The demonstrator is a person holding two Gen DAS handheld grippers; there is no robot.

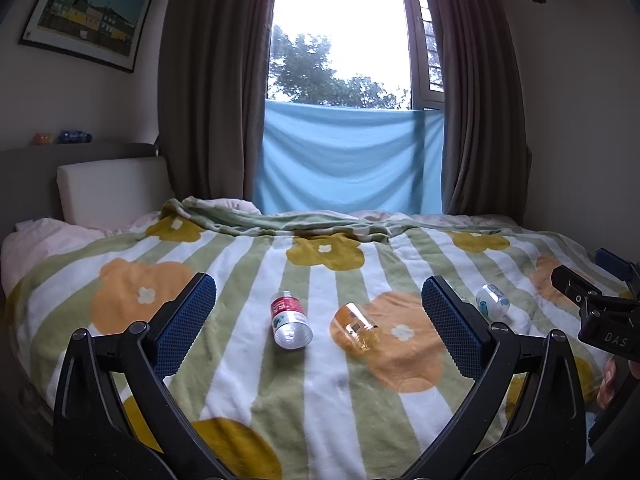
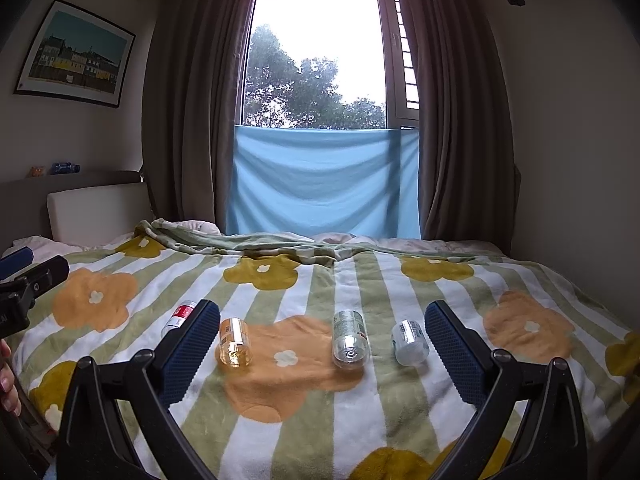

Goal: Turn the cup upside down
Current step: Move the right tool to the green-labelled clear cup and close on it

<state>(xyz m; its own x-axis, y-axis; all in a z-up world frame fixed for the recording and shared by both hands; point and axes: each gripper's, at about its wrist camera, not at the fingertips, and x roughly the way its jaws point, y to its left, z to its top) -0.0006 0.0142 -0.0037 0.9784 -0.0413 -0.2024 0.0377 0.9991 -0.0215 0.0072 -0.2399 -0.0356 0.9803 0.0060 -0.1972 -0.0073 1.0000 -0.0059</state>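
Observation:
Several clear plastic cups lie on their sides on the flowered blanket (image 2: 304,420). In the right wrist view a red-labelled cup (image 2: 181,317) lies at left, partly behind my left finger, then an orange-tinted cup (image 2: 234,342), a clear cup with a green label (image 2: 350,340) and a white-labelled cup (image 2: 409,342). The left wrist view shows the red-labelled cup (image 1: 289,319), the orange cup (image 1: 356,330) and one cup (image 1: 493,300) beside the right finger. My left gripper (image 1: 318,320) and right gripper (image 2: 322,344) are both open and empty, held above the near part of the bed.
The bed fills both views. A white pillow (image 2: 98,210) leans on the headboard at back left. A blue cloth (image 2: 324,180) hangs under the window between brown curtains. The other gripper shows at each view's edge (image 1: 604,312).

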